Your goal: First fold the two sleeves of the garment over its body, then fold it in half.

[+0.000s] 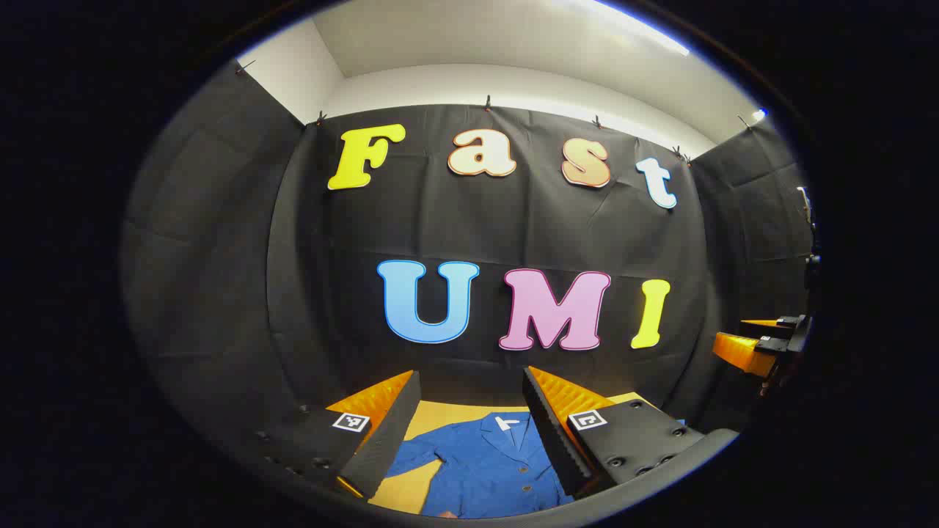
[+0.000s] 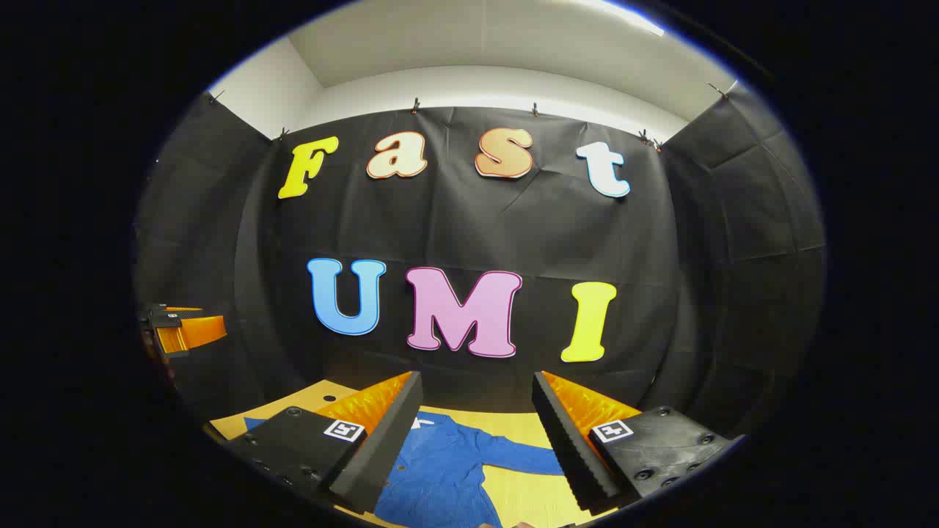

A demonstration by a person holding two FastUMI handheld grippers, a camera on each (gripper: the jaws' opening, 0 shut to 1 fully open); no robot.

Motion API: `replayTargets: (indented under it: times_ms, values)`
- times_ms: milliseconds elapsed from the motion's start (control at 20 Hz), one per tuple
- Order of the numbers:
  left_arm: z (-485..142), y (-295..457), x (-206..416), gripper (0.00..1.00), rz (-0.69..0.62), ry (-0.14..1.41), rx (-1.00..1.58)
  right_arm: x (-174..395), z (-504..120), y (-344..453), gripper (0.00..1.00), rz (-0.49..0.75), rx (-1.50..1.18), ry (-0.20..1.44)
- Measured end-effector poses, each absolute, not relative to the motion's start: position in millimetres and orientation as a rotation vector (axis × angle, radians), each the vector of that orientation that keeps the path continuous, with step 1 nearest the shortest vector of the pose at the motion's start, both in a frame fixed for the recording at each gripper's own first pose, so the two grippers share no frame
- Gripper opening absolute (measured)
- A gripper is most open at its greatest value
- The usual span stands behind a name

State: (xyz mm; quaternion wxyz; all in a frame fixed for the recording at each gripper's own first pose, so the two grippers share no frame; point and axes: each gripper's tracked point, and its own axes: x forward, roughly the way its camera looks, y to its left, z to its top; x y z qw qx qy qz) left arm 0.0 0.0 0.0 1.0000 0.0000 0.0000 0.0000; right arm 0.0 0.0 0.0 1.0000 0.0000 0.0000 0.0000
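Note:
A blue button-front garment lies flat on a light wooden table, collar toward the back wall, one sleeve spread out to the left. My left gripper hangs open above it, nothing between its fingers. In the right gripper view the same garment lies below, its other sleeve stretched out to the right over the table. My right gripper is open too and holds nothing. Each gripper shows at the edge of the other's view: the right gripper at the right, the left gripper at the left.
The black cloth wall closes the booth behind the table and on both sides. A small dark hole marks the tabletop near its back left corner.

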Motion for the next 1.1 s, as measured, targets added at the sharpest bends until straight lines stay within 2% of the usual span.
replayTargets:
  times_ms: [50, 550, 600, 700, 750, 800, 850, 900, 950, 1050, 1100]
  values:
    - [-1.2, 1.0, 0.2, 0.80, 0.002, 0.001, 0.004, -0.9, 0.0, -0.4, 0.96, -0.005, -0.002, 0.001]
    - [-9.5, 0.5, 3.7, 0.81, -0.010, 0.015, -0.016, -10.8, -2.7, 4.6, 0.96, -0.034, -0.023, -0.001]
    - [-8.9, 1.4, 2.9, 0.81, -0.010, 0.013, -0.015, -12.3, -3.2, 5.1, 1.00, -0.034, -0.024, 0.002]
    - [-6.3, 2.3, 2.8, 0.81, -0.012, 0.005, -0.012, -14.0, -1.5, 4.7, 0.96, -0.039, -0.020, 0.001]
    - [-7.3, 2.8, 1.9, 0.81, -0.015, 0.005, -0.011, -15.0, -0.3, 4.5, 1.00, -0.040, -0.016, 0.001]
    - [-9.0, 3.2, 2.2, 0.81, -0.013, 0.009, -0.009, -15.7, 1.0, 3.2, 0.96, -0.047, -0.010, -0.001]
    - [-11.0, 5.8, 3.3, 0.82, -0.008, 0.012, -0.010, -16.3, 2.6, 0.8, 0.96, -0.055, -0.007, -0.003]
    - [-11.0, 6.4, 3.6, 0.81, -0.011, 0.014, -0.013, -16.8, 4.8, -1.0, 1.00, -0.060, -0.006, -0.005]
    - [-9.7, 6.1, 4.1, 0.81, -0.018, 0.015, -0.019, -17.4, 7.8, -2.3, 0.96, -0.064, -0.006, -0.007]
    - [-9.3, 6.6, 4.3, 0.81, -0.021, 0.015, -0.022, -20.2, 15.0, -4.5, 0.96, -0.074, -0.007, -0.021]
    - [-8.6, 8.2, 3.0, 0.82, -0.019, 0.011, -0.020, -21.4, 17.2, -4.4, 0.87, -0.077, -0.007, -0.026]
